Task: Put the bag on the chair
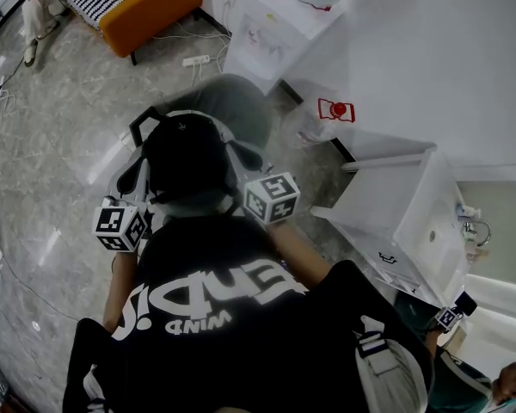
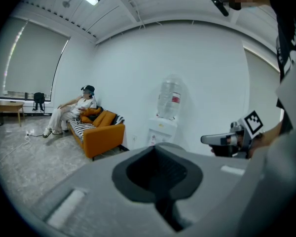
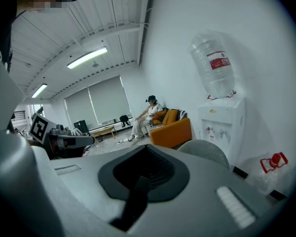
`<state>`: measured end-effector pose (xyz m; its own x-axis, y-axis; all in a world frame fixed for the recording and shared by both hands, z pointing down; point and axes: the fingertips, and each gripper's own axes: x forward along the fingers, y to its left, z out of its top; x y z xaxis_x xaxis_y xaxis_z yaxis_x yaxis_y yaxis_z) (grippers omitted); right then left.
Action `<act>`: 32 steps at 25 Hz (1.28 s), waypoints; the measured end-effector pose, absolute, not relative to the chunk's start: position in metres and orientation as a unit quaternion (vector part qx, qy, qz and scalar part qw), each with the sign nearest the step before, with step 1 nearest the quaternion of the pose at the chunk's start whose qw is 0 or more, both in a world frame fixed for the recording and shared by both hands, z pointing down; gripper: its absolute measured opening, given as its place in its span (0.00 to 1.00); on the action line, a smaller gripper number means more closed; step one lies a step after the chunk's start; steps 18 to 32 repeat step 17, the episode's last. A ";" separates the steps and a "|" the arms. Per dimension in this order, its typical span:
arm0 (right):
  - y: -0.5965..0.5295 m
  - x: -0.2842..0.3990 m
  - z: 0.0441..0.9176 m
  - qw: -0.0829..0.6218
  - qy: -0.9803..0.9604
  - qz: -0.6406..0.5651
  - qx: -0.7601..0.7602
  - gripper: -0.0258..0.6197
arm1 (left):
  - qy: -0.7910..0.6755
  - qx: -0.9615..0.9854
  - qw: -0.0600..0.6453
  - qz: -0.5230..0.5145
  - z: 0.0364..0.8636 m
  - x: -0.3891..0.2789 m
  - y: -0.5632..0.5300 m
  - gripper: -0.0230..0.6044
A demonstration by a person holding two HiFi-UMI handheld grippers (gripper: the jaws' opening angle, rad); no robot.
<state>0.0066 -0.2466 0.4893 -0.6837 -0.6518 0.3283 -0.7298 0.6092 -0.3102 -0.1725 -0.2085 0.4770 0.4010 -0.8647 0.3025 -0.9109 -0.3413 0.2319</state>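
- Left gripper was closed tight at the left edge of the bag. The bag's grey fabric filled the lower half of its own view and covered the pads.
- Right gripper sat at the bag's right edge. The bag also hid its jaws in its own view, so I could not tell whether they were apart or together.
- Grey marbled floor spread across the room, with white cables trailing over it.
- The bag, grey at the sides with a black hollow panel and a black strap in the middle, was between the two grippers, in front of the person holding them. It was just short of the backrest of the chair. Whether it rested on the seat could not be made out.
- An orange sofa stood by the wall, well apart from the chair, with a striped cushion on it.
- A white water dispenser stood against the wall just beyond the chair, with a clear bottle on top.
- A seated person in light clothes leaned back on the sofa.
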 end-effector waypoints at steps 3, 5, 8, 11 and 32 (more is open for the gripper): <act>-0.245 0.005 0.489 0.093 -0.893 0.213 0.385 0.04 | -0.544 0.815 0.187 0.067 0.480 -0.173 -0.207 0.04; -0.247 0.006 0.489 0.093 -0.893 0.215 0.383 0.04 | -0.544 0.815 0.188 0.070 0.480 -0.172 -0.209 0.04; -0.248 0.006 0.487 0.092 -0.894 0.217 0.382 0.04 | -0.543 0.815 0.188 0.076 0.479 -0.171 -0.211 0.04; -0.246 0.003 0.488 0.092 -0.894 0.217 0.380 0.04 | -0.542 0.815 0.188 0.076 0.480 -0.173 -0.209 0.04; -0.242 0.000 0.489 0.095 -0.896 0.216 0.377 0.04 | -0.545 0.812 0.189 0.089 0.484 -0.173 -0.204 0.04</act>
